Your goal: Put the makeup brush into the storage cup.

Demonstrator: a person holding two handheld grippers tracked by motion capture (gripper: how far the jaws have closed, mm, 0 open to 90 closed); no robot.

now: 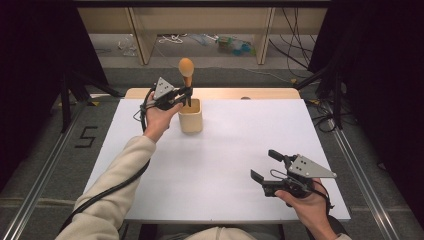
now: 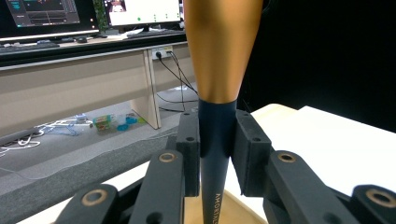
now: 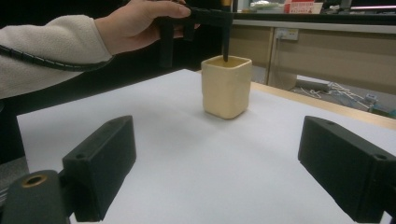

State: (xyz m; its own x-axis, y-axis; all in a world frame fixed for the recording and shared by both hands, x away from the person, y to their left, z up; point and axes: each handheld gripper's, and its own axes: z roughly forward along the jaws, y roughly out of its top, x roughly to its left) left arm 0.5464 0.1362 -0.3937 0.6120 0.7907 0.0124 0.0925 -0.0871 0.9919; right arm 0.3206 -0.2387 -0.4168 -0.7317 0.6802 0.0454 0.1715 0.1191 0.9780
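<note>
A wooden spoon (image 1: 186, 67) with an orange-brown bowl and a dark handle (image 2: 215, 154) stands upright, bowl up. My left gripper (image 1: 188, 95) is shut on that handle, its pads (image 2: 189, 140) pressing it from both sides. The handle's lower end (image 3: 225, 46) reaches down into the mouth of a cream square cup (image 1: 190, 116), which stands at the back of the white table (image 1: 225, 150). In the right gripper view the cup (image 3: 226, 86) sits straight ahead, some way off. My right gripper (image 1: 265, 165) rests near the front right, open with nothing between its jaws (image 3: 229, 172).
A wooden strip (image 1: 260, 93) borders the table's far edge. Beyond it stand shelf legs (image 1: 142, 37), with cables and bottles (image 1: 232, 45) on the floor. Metal rails (image 1: 40, 165) run along both sides of the table. A person's sleeve (image 1: 117, 190) crosses the front left.
</note>
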